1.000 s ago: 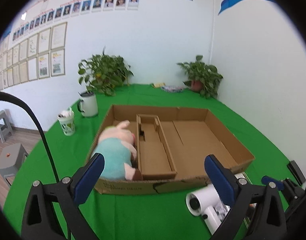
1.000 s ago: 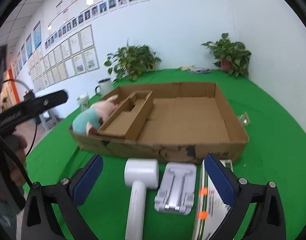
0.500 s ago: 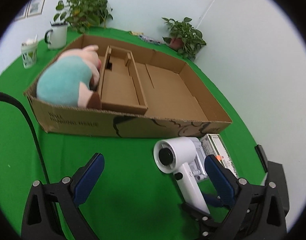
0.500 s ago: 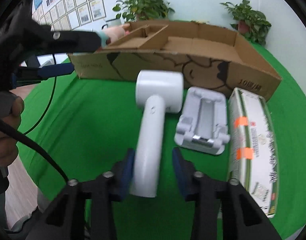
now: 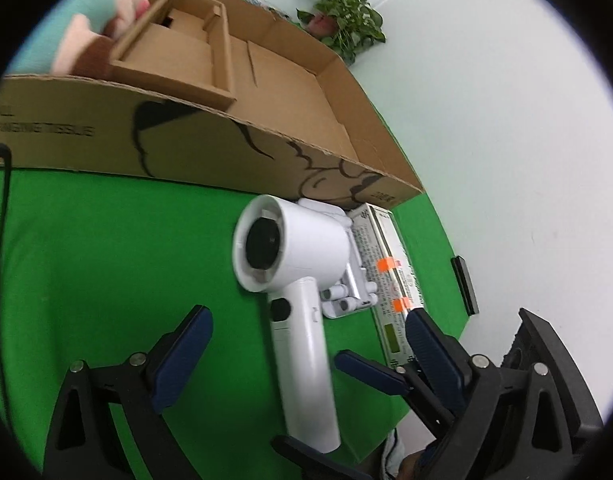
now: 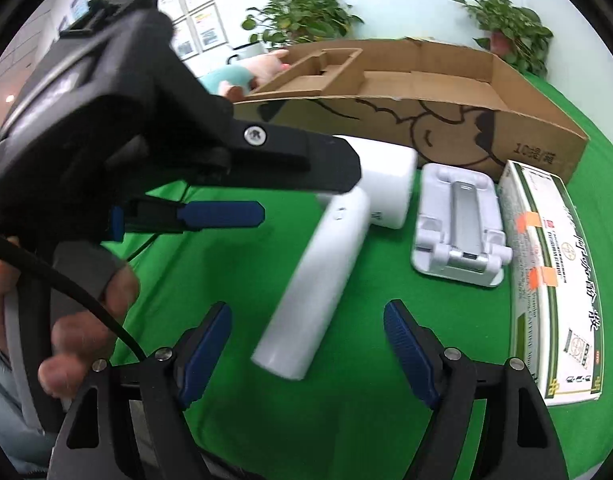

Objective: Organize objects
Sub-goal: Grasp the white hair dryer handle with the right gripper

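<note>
A white hair dryer [image 5: 294,248] lies on the green cloth in front of the cardboard box [image 5: 210,148], its handle pointing at me. My left gripper [image 5: 306,356] is open, its pads well clear on either side of the handle. My right gripper [image 6: 306,352] also straddles the handle of the hair dryer [image 6: 318,272]; its jaws are opening and neither pad touches it. The left gripper [image 6: 302,200] reaches in from the left above the dryer's head. A plush pig [image 6: 234,76] in teal lies in the left end of the box [image 6: 506,128].
Right of the dryer are a white folding stand [image 6: 458,224] and a long white-and-green carton [image 6: 554,272] with orange tape. Potted plants [image 6: 506,28] stand by the wall behind the box. A person's hand [image 6: 86,312] and a black cable are at the left.
Both grippers dropped and tilted down onto the hair dryer. The right gripper closed around its handle half a second ago and has spread apart again. The dryer's handle now lies more slanted.
</note>
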